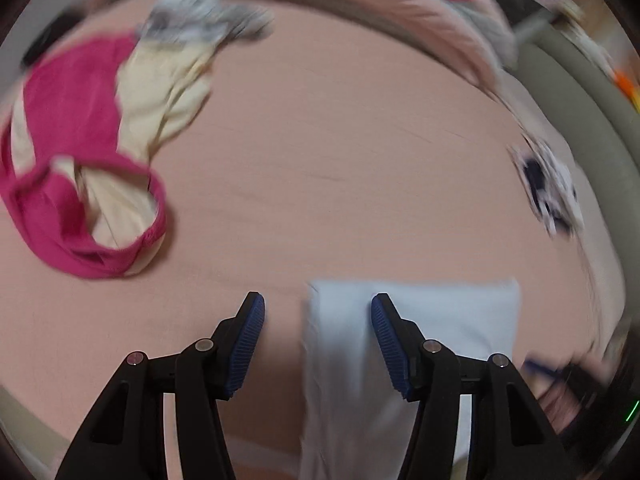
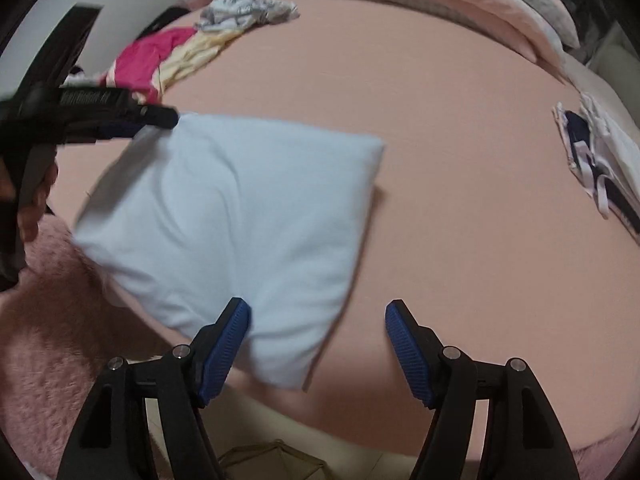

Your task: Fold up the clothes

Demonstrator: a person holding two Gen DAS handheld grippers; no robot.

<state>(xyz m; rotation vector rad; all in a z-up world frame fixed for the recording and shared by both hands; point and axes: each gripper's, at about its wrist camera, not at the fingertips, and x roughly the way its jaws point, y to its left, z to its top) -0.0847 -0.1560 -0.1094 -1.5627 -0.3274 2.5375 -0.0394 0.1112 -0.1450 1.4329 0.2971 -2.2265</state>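
Both grippers are hanging open and empty: the left gripper (image 1: 318,334) over one corner of the folded pale-blue garment (image 2: 240,232), the right gripper (image 2: 318,344) at its near edge, probably releasing it onto the pink bed (image 2: 460,200).

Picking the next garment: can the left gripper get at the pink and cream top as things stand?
Probably yes. The left gripper is open with nothing between its pads, and only bare bed sheet lies between it and the pink and cream top, off to its left.
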